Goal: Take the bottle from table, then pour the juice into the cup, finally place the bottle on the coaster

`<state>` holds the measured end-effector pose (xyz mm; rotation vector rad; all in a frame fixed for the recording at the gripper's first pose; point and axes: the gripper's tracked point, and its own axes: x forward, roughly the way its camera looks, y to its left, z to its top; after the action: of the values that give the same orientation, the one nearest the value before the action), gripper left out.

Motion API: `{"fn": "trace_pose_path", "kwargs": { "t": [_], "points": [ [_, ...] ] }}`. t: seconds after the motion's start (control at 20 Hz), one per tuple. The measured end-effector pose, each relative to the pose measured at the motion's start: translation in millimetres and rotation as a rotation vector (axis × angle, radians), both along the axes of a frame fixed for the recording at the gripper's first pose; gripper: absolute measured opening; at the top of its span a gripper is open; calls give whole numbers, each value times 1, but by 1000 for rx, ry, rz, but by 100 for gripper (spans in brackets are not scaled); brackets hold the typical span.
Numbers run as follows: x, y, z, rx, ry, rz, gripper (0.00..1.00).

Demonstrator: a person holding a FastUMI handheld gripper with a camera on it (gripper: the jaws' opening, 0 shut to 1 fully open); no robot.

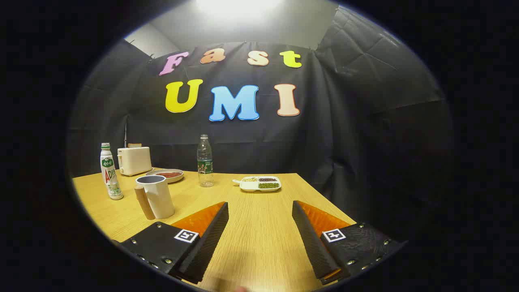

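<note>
Bottle (110, 172), white plastic, upright on wood-grain bench (259, 227) beside cylindrical cup (155, 196). Hand-held gripper (259, 211) fingers spread apart, gripping nothing, textured pads (213, 235).

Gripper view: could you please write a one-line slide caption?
Open gripper above the wooden table, nothing between its fingers; cup, two bottles and a toaster stand beyond.

Your bottle and cup stand untouched on the tabletop (259, 227).
The white juice bottle (110, 172), capped, stands upright just beside the white cup (156, 196) with its wooden handle; your hand-held gripper (259, 211) gapes wide, well short of both.
</note>
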<state>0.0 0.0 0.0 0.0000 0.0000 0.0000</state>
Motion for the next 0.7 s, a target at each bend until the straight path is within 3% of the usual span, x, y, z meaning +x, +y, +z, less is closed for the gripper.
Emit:
{"fn": "trace_pose_path", "kwargs": {
  "t": [0.5, 0.7],
  "points": [
    [10, -1, 3, 8, 2, -19, 96],
    [67, 7, 42, -14, -60, -39, 96]
  ]
}}
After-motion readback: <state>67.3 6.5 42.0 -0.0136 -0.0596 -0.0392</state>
